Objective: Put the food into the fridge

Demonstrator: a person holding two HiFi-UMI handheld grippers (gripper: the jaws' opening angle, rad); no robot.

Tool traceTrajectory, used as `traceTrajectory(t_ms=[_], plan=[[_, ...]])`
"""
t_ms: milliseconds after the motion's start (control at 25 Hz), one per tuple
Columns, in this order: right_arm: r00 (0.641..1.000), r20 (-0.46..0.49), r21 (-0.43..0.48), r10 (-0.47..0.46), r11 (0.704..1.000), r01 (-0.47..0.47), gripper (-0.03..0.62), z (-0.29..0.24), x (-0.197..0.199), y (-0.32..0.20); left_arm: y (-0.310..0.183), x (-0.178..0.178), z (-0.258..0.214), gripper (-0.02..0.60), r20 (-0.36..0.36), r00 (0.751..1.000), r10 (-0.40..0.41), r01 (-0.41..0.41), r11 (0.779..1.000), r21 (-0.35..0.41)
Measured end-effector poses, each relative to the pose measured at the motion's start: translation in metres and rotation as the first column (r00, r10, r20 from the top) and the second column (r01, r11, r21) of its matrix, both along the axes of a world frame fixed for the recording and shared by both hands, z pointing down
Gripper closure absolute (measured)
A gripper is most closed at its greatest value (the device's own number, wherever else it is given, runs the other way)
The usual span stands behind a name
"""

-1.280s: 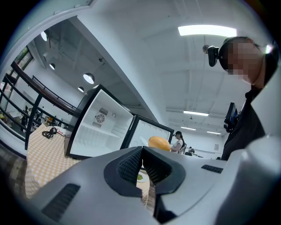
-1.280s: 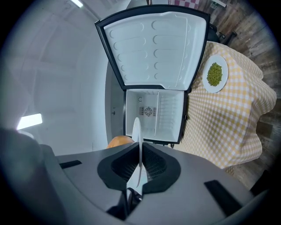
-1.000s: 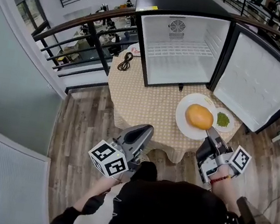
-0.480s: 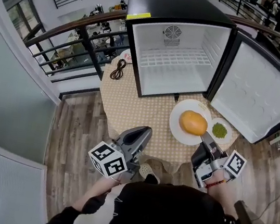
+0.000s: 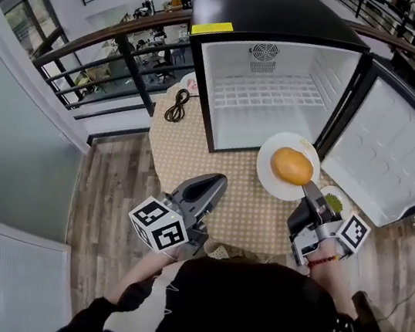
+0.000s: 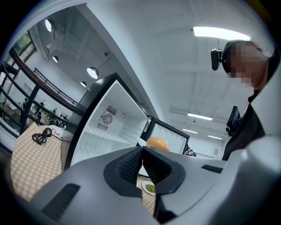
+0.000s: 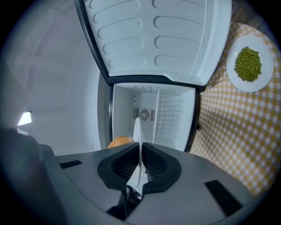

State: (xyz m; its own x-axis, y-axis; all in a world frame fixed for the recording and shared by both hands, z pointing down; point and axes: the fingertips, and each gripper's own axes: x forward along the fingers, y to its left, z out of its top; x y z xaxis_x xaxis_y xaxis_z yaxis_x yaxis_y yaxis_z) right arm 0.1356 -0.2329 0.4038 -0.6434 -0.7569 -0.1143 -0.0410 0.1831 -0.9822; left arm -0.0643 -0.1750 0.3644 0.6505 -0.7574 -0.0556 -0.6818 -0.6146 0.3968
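Pinching plate [image 7: 137,127] rim: right gripper [image 7: 140,149].

A table [image 5: 221,179] was covered by a tan-and-white checked cloth, its hem hanging over a floor [image 5: 114,186] of grey-brown wood planks. Near the table's far left edge lay a coiled black cable [image 5: 176,106], and just beyond it sat a small white object [image 5: 192,84] — too small to identify. Behind the table ran a dark railing [image 5: 111,36] with horizontal bars — cluttered desks showed beyond it. Long ceiling lights [image 6: 217,31] glowed overhead, and a pale wall [image 5: 18,131] stood at the left.
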Motion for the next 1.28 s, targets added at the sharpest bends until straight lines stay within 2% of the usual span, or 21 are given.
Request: traceTrajectory(t_ms=[240,800,1120,1280], plan=[[1.0,-0.002,0.013,0.003,1.0,-0.003,0.571,-0.014,-0.016,-0.027,-0.027,-0.009,-0.016,0.569,-0.001,1.0,0.018,-0.018,1.0,0.025],[0.999,-0.015,-0.023,-0.03,0.999,0.03,0.571,-0.01,-0.047,-0.062,-0.059,-0.02,-0.007,0.569,-0.003,0.999,0.052,-0.052,0.999,-0.008],[0.999,-0.039,-0.048,0.011,0.999,-0.013,0.571,-0.005,-0.044,-0.1,-0.073,-0.018,0.007,0.569,-0.03,0.997,0.074,-0.075,0.996,-0.038],[0.996,-0.084,-0.035,0.026,0.999,-0.029,0.571,-0.014,-0.046,-0.124,-0.08,-0.019,0.009,0.569,-0.047,0.995,0.089,-0.091,0.995,-0.041]])
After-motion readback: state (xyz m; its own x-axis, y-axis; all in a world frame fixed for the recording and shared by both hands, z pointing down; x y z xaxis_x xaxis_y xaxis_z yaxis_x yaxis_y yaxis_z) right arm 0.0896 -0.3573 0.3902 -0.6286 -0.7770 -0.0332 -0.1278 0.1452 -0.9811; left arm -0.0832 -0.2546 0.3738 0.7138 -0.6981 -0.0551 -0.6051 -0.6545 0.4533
